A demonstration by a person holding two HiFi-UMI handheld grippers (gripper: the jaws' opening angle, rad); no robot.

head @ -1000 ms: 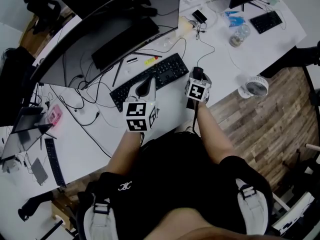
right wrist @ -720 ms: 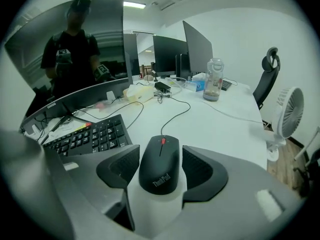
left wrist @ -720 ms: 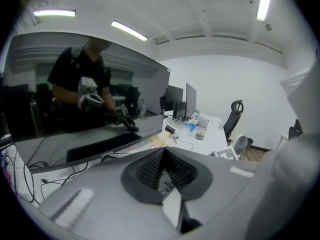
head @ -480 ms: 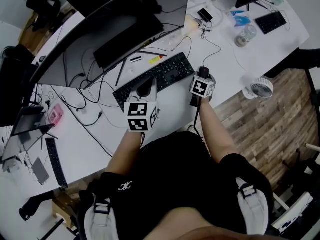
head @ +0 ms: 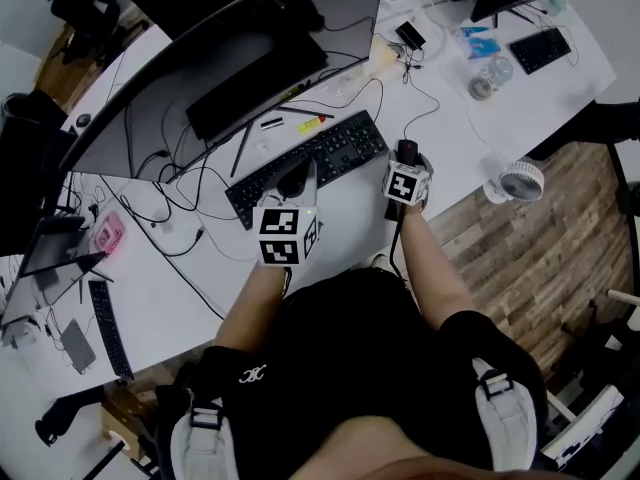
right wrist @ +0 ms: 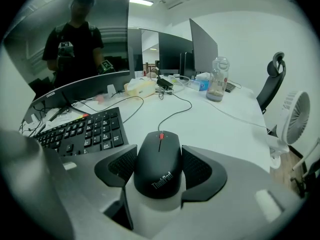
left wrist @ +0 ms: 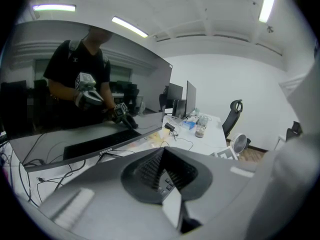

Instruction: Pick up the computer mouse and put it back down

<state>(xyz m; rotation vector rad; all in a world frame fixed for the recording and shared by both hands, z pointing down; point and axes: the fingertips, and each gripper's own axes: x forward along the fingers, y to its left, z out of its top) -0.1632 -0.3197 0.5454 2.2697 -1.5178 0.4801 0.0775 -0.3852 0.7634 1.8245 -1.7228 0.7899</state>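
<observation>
In the head view the right tool [head: 406, 161], whose jaws have just been opening with the computer mouse [head: 405, 149] between them, covers all but the mouse's far end. The left tool [head: 296, 172] hides part of the keyboard [head: 345, 140]. Its own view shows only a few keys behind its closed jaws.

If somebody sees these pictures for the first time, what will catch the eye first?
The black mouse sits on the white desk right of the keyboard, between the jaws of the right gripper, which have just been opening and do not press it. Behind, a wide curved monitor spans the desk, and the left gripper, jaws together, hovers over the keyboard.
</observation>
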